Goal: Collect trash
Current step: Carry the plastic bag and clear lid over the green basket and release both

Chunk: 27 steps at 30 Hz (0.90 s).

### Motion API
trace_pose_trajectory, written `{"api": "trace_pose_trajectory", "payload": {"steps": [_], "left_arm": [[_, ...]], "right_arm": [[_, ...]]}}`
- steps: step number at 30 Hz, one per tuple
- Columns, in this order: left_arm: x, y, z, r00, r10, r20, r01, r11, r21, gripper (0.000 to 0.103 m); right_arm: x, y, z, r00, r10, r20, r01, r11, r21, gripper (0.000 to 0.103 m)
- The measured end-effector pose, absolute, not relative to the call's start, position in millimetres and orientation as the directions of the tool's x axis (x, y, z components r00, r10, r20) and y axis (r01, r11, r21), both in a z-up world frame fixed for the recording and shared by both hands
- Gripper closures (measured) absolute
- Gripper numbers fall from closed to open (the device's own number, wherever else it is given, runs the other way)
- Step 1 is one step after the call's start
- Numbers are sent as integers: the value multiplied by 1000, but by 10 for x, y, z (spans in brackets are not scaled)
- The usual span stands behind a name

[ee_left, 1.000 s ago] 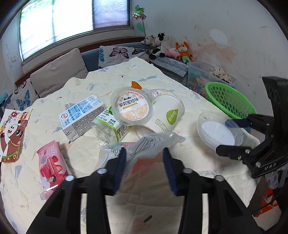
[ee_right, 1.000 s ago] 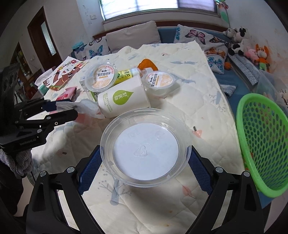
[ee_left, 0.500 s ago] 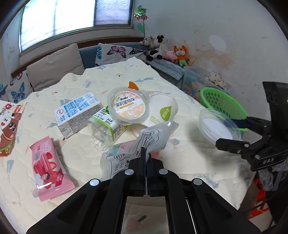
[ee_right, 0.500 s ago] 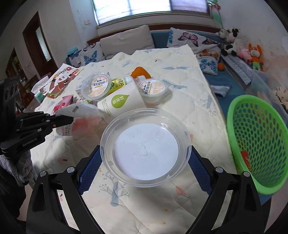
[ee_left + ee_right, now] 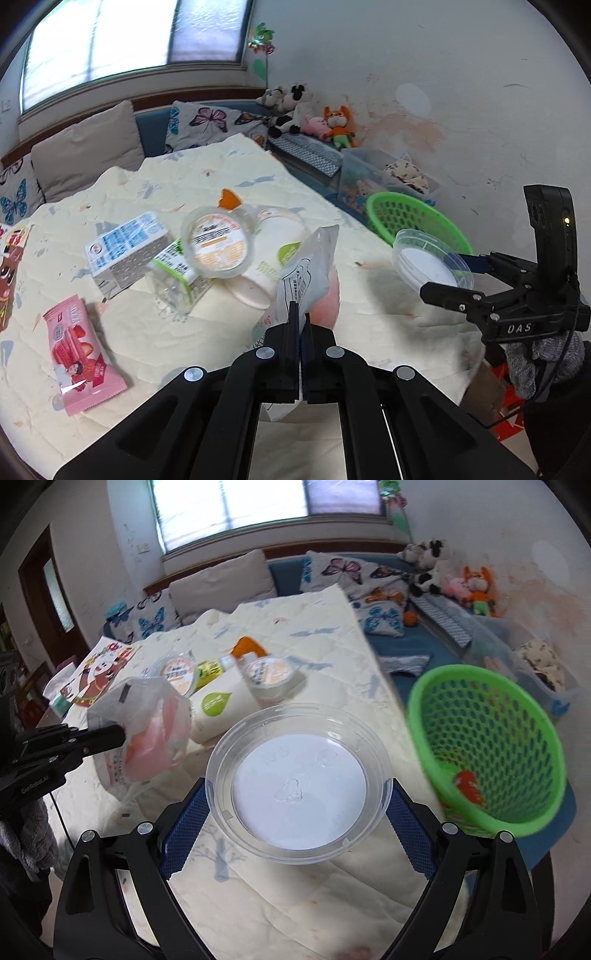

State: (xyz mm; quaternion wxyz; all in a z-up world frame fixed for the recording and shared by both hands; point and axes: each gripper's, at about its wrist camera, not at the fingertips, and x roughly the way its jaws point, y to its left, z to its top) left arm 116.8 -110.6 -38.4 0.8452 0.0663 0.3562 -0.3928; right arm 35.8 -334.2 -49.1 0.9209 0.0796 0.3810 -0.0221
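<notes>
- The left gripper (image 5: pixel 298 325) is matte black plastic with angular arms and round silver screw heads.
- The right gripper (image 5: pixel 297 805) has blue textured pads (image 5: pixel 183 827); its body bears white "DAS" lettering.
- A grey knitted glove (image 5: pixel 535 360) covers the right hand.

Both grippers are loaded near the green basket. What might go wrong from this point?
The left gripper pinches only an edge of the floppy plastic pouch, so it may slip out before reaching the green basket. The right gripper spans the smooth, round clear lid at its rim; it might pop free or tilt out short of the basket.
</notes>
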Motion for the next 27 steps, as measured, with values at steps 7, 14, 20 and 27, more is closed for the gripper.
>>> {"api": "trace_pose_trajectory", "payload": {"steps": [7, 14, 20, 27], "left_arm": [[959, -1245, -253, 468, -622, -627, 687, 703, -185, 102], [746, -1371, 17, 510, -603, -614, 665, 729, -163, 102], [609, -1449, 177, 533, -592, -605, 674, 729, -120, 102], [547, -1590, 252, 526, -609, -593, 694, 711, -113, 102]], "right_arm": [[155, -3758, -322, 724, -31, -689, 125, 988, 87, 12], [50, -4297, -246, 738, -89, -669, 183, 980, 71, 12], [-88, -4577, -252, 749, -126, -650, 239, 967, 88, 12], [-113, -4735, -325, 736, -148, -660, 277, 956, 93, 12]]}}
